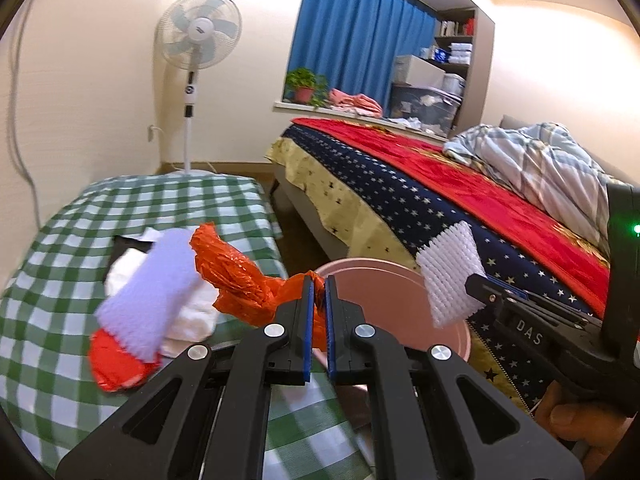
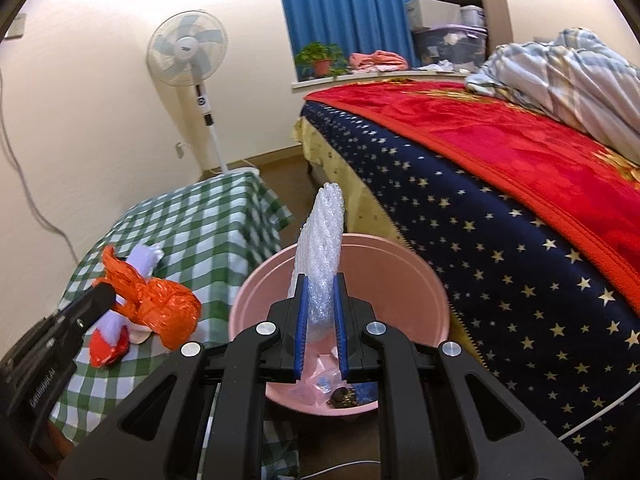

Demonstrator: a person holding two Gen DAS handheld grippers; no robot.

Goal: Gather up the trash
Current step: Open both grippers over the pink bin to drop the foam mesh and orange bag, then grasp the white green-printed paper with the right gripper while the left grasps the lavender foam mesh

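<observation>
Bed [image 2: 520,216] with a starred navy cover and a red blanket fills the right wrist view from 1 to 4 o'clock, its far end cut off by the frame. Green-checked counter [image 1: 80,240] at 9 o'clock carries a blurred heap: a lilac cloth-like piece [image 1: 152,292], white paper and a red scrap, none sharp enough to name surely. Pink bin [image 2: 400,280] stands between counter and bed; in its bottom lie clear wrappers, a blue bit and dark lumps, partly hidden by the tongs. Left tongs [image 1: 318,320] are clamped on an orange plastic bag [image 1: 236,276], held above the counter's edge beside the bin. Right tongs [image 2: 321,320] pinch a bubble-wrap sheet [image 2: 324,240] upright over the bin. Lettering "DAS" reads on the right tool's body in the left view.
</observation>
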